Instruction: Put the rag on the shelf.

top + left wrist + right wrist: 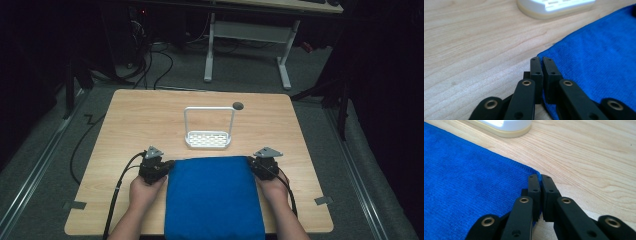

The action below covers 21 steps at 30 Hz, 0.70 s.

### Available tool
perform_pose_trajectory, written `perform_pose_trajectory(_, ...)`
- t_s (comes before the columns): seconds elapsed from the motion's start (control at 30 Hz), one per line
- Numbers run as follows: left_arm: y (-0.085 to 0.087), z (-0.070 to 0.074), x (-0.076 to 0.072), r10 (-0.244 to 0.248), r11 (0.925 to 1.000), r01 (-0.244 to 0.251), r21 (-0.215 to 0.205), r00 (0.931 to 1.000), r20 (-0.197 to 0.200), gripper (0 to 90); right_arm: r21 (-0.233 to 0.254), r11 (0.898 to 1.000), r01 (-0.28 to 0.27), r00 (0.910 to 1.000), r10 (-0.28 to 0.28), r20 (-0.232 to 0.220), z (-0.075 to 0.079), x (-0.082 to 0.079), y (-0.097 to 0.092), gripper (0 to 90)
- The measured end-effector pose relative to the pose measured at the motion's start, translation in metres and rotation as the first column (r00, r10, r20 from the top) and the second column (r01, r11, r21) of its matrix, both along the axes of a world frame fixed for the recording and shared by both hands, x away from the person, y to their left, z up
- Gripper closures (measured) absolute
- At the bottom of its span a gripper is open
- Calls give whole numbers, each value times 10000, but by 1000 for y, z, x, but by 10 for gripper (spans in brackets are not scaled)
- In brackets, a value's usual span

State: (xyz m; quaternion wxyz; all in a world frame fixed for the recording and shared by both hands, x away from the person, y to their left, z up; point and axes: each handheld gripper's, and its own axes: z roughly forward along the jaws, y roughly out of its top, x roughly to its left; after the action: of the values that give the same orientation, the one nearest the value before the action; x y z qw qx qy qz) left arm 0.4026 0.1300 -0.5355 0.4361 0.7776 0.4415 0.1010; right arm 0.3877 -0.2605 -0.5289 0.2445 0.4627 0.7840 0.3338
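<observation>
A blue cloth [212, 195] lies flat on the near half of the wooden table [145, 120] and hangs over its front edge. My left gripper [168, 167] is shut on the cloth's far left corner. In the left gripper view the jaws [541, 60] stand together with the blue cloth [599, 50] pinched between them. My right gripper [251, 165] is shut on the far right corner. In the right gripper view a sliver of the cloth [461, 182] shows between the closed jaws [540, 178]. A hand holds each gripper low on the tabletop.
A white perforated rack [207, 140] with a tall wire hoop stands just beyond the cloth at the table's middle; its base shows in the gripper views [554, 7] [504, 126]. A small dark round hole [238, 105] lies behind it. Cables trail off the left gripper.
</observation>
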Motion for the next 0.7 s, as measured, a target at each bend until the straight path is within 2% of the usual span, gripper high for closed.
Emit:
perform_pose_trajectory(0.03, 0, 0, 0, 0, 10000, 0, 0, 10000, 0, 877, 0, 10000, 0, 10000, 0, 0, 0, 0, 0, 882)
perform_pose_trajectory(0.07, 3, 1, -1, 6, 9997, -3, -227, 9999, 131, 878, 78, 10000, -31, 9999, 30, 163, 2, -3, 0, 883)
perform_pose_trajectory(0.23, 4, 2, -4, -26, 9994, 40, -339, 9991, 428, 878, 459, 9988, -155, 9990, 136, 418, 6, -13, 3, 884)
perform_pose_trajectory(0.27, 5, 3, -6, 19, 9990, 11, -440, 9977, 676, 878, 484, 9986, -193, 9987, 170, 473, 7, -15, 3, 884)
perform_pose_trajectory(0.33, 6, 4, -8, 30, 9987, 11, -507, 9967, 811, 878, 557, 9981, -245, 9979, 211, 609, 10, -18, 4, 883)
perform_pose_trajectory(0.57, 9, 10, -13, 151, 9952, -42, -981, 9937, 1114, 879, 976, 9948, -276, 9943, 172, 1055, 21, -28, 4, 884)
perform_pose_trajectory(0.6, 9, 15, -16, 210, 9943, -66, -1063, 9906, 1351, 879, 1063, 9939, -295, 9926, 166, 1204, 25, -31, 4, 884)
perform_pose_trajectory(0.7, 10, 21, -19, 246, 9936, -67, -1131, 9872, 1578, 878, 1115, 9932, -327, 9899, 168, 1408, 29, -34, 4, 884)
